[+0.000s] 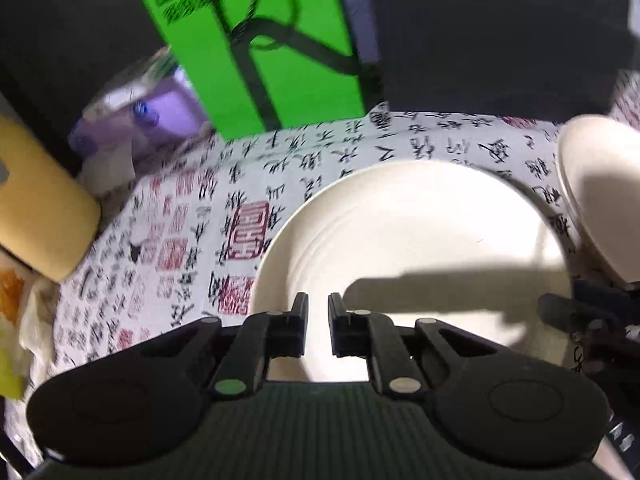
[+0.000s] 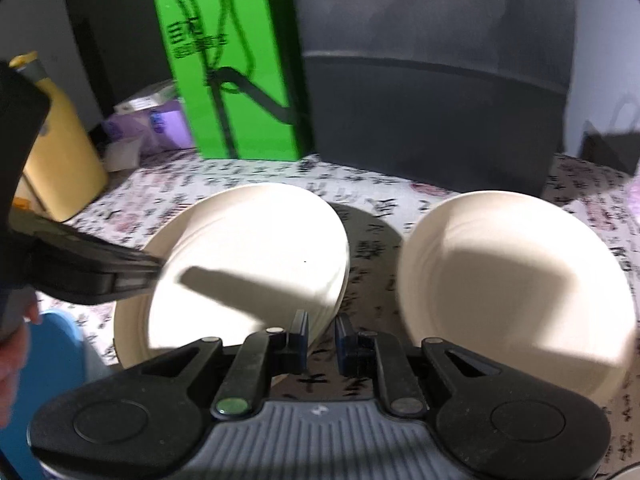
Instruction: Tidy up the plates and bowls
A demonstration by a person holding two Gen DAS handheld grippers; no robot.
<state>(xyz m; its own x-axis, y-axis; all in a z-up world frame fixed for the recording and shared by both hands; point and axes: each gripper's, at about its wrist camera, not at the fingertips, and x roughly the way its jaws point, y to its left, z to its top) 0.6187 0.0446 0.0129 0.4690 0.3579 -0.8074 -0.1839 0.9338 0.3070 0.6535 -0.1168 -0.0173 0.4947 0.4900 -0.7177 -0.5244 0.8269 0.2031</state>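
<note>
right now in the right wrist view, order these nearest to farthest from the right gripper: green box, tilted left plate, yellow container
1. tilted left plate: its rim sits at the right gripper tips, just left.
2. yellow container: far left, at the table edge.
3. green box: upright at the back, left of centre.

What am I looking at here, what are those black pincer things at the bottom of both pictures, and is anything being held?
There is no robot: a person holds a hand-held gripper in each hand. Each picture comes from a wide-angle camera on one gripper, looking along its two fingers: the first from the left gripper, the second from the right gripper. On the calligraphy tablecloth are white dishes: a tilted plate over a lower plate, another dish to the right, and a green box behind. The right gripper looks shut on the tilted plate's near rim. The left gripper is shut, its tip at that plate's left rim; whether it pinches it, I cannot tell.
</note>
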